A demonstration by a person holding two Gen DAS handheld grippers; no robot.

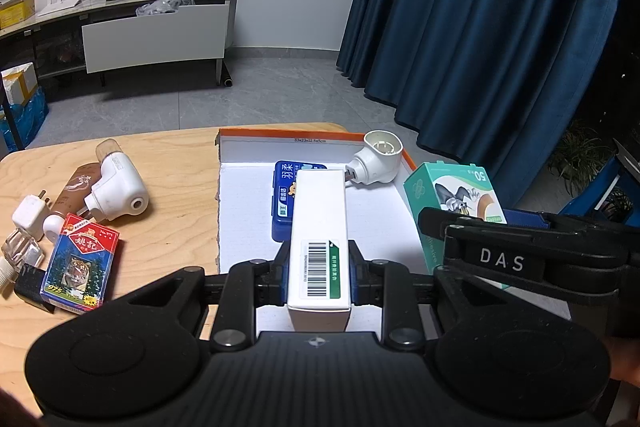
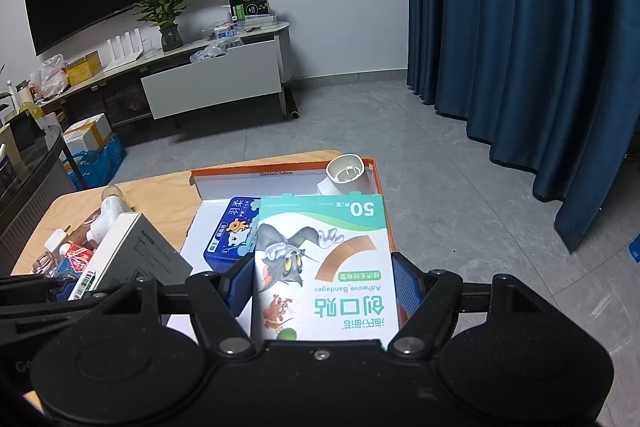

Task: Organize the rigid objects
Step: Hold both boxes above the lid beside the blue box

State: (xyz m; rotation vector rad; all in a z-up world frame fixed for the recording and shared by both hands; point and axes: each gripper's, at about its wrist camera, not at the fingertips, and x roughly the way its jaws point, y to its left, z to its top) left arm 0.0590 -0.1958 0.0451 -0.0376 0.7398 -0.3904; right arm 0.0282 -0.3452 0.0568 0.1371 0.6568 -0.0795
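Closest in, both hands are loaded. The left gripper (image 1: 319,267) is clenched on one long white cardboard box with a barcode label (image 1: 320,227), its blue pads squeezing the narrow sides so the box juts forward over the tray. The right gripper (image 2: 323,287) grasps one flat green-and-white carton of adhesive bandages printed with a cartoon cat (image 2: 324,259), taken across its width, which would explain why those jaws stand so much wider. Both cartons hang above the shallow white cardboard tray with the orange rim (image 1: 256,137), apparently waiting to be set down inside, since that looks like the collecting place for the rigid things.

Two items already lie in the tray: one blue plastic case with white lettering (image 1: 282,203) flat on the floor of it, and beyond that one white plug-in device with a round cup-shaped head (image 1: 378,159) leaning into the far right corner.

On the pale wooden table (image 1: 176,163), left of the tray and apart from it, the unsorted lot sits bunched together: one red-and-blue pack of playing cards with a tiger (image 1: 82,261), one second white plug-in device (image 1: 116,191), one small white charger cube (image 1: 30,217), one brown tube (image 1: 76,191), one clear glass bottle (image 1: 20,251) and one black block (image 1: 30,287) half hidden under the card pack.
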